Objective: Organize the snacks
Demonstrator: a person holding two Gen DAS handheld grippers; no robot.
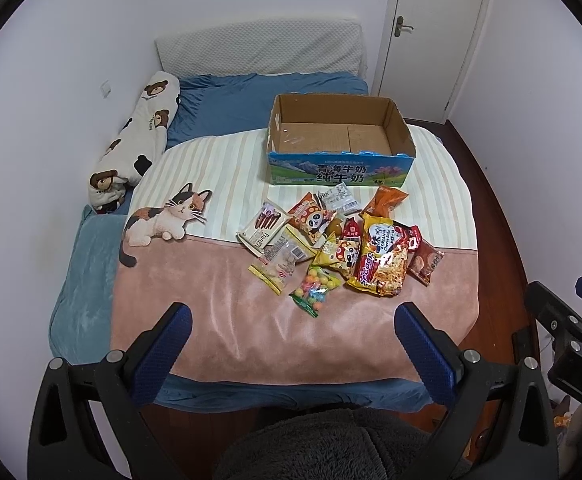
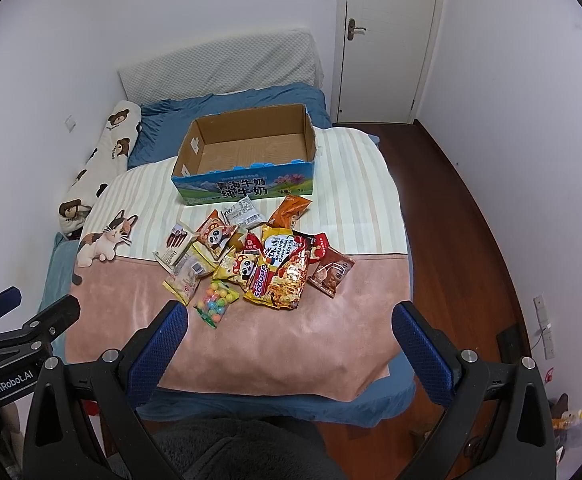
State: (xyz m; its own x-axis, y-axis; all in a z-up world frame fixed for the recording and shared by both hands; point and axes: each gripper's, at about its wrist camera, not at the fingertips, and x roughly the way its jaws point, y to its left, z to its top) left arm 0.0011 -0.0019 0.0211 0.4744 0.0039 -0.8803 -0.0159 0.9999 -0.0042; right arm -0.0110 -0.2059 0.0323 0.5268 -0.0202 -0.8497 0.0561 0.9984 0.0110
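Note:
A heap of snack packets [image 1: 339, 240] [image 2: 259, 256] lies on the pink and striped blanket on the bed. It includes a yellow noodle packet [image 1: 379, 260] [image 2: 281, 272], a bag of coloured candy balls [image 1: 315, 288] [image 2: 215, 300], a panda packet [image 1: 311, 222] and an orange packet [image 2: 291, 210]. Behind it stands an open, empty cardboard milk box [image 1: 339, 168] [image 2: 247, 188]. My left gripper [image 1: 291, 344] is open and empty, held above the bed's near edge. My right gripper [image 2: 291, 344] is open and empty too, to the right of the left one.
A bear-print bolster [image 1: 135, 148] lies along the left wall. A grey pillow [image 1: 259, 48] leans at the headboard. A cat design [image 1: 163, 220] is on the blanket. Dark wood floor [image 2: 459, 220] runs to the right of the bed, with a white door [image 2: 391, 32] beyond.

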